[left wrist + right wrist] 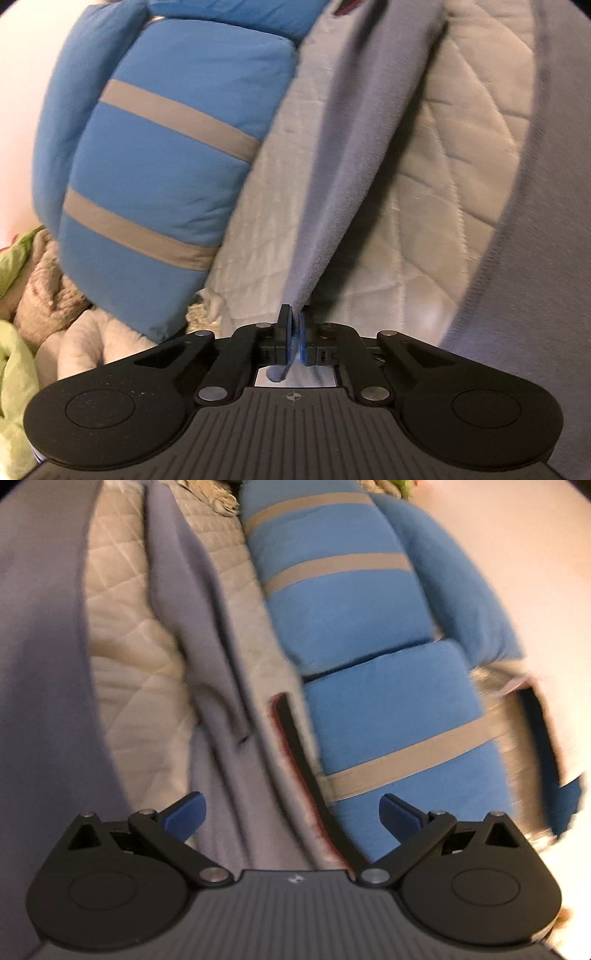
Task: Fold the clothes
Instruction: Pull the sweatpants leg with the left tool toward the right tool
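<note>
At the bottom centre of the left wrist view, the left gripper (295,332) has its two blue-padded fingers pinched tight on a thin edge of the soft grey-lilac jersey garment (332,177), and a small roll of the cloth pokes out behind the pads toward the camera. From that pinch the fabric rises as a taut, narrow ridge toward the upper middle of the frame, while a broader smooth sheet of the same garment fills the right edge. Beneath it lies a cream quilted bedspread (461,155) stitched in a diamond pattern. On the left sits a plump blue cushion with flat beige bands (159,177), padded and rounded at its corners, and in the lower left a fuzzy tan blanket (40,291) lies next to crumpled lime-green cloth (14,365). Across the lower part of the right wrist view, the right gripper (291,812) stands spread wide with nothing between its blue pads; the garment lies in loose folds below and to the left of it, and a dark strap with a red edge (295,746) runs up the middle beside the cushion. This view is blurred.
</note>
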